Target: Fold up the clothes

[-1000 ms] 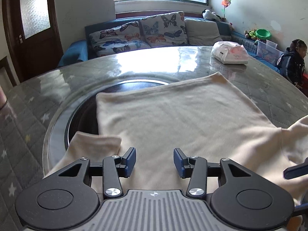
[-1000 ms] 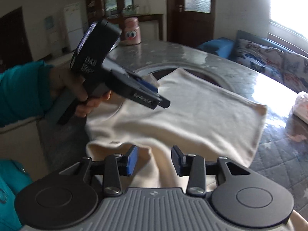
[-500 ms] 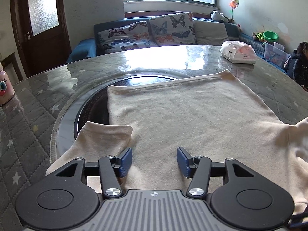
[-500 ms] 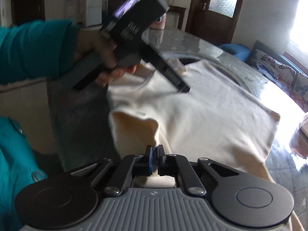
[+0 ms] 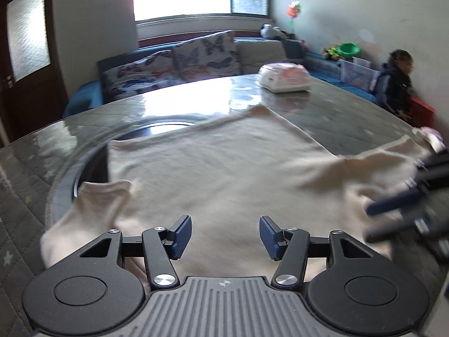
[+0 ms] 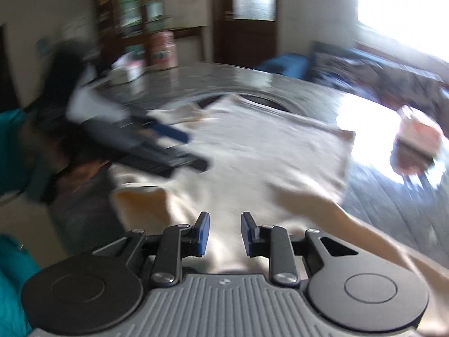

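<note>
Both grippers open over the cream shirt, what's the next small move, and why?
Probably lower the left gripper and close it on the cream shirt near the left sleeve. Its fingers are spread with nothing between them, and the shirt lies flat and unfolded on the table. The right gripper is also open.

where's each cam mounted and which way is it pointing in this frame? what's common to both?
Left wrist: on the left gripper, facing across the cream shirt toward window and sofa; own open fingers show, right gripper blurred at the right edge.
Right wrist: on the right gripper, facing across the shirt toward door and cabinet; own open fingers show, plus the teal sleeve and left gripper.
Shared: the shirt, the round table, the white pack.
</note>
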### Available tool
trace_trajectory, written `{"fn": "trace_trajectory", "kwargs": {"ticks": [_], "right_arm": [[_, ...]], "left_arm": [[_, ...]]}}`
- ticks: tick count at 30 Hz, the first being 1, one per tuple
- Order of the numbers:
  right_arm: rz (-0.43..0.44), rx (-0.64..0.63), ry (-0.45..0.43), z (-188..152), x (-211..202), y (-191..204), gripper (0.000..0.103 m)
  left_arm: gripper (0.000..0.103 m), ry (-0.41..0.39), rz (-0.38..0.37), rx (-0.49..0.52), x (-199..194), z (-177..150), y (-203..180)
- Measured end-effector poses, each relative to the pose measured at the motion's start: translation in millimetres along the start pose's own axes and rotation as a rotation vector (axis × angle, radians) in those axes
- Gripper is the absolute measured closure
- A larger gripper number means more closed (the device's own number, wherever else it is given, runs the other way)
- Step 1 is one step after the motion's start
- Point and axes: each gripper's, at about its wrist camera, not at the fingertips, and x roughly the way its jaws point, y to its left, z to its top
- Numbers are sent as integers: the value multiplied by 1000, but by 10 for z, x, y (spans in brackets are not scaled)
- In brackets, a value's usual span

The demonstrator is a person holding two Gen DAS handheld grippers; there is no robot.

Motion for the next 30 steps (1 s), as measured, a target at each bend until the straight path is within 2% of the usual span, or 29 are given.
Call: {"fn": "trace_trajectory", "kwargs": {"ticks": [3,5,8,12,19,26,30], "right_arm": [[-26,54,2,-69,-2,-115,79],[-37,96,-10,-105,-30,-215,79],[-69,131,-52,-59,-74,-326,76],[-121,172,-87,82,83,-498,75],[-163,235,-49,82,405,-694,77],[-155,221,-96,103,295,-619,74],[-159,223,-61,73,407,-612,73]], "left_arm": [[46,16,-24,21,-22,-104,-95],[45,0,-20,52,-70,-165,-155],[45,-11,-10,83,-116,-193,-210],[44,-11,0,86,-123,-197,-220],[43,-11,9,76,-130,-221,-212],[39,-12,14,76,-116,-214,-216],[39,-10,16,72,-117,-210,-207]]}}
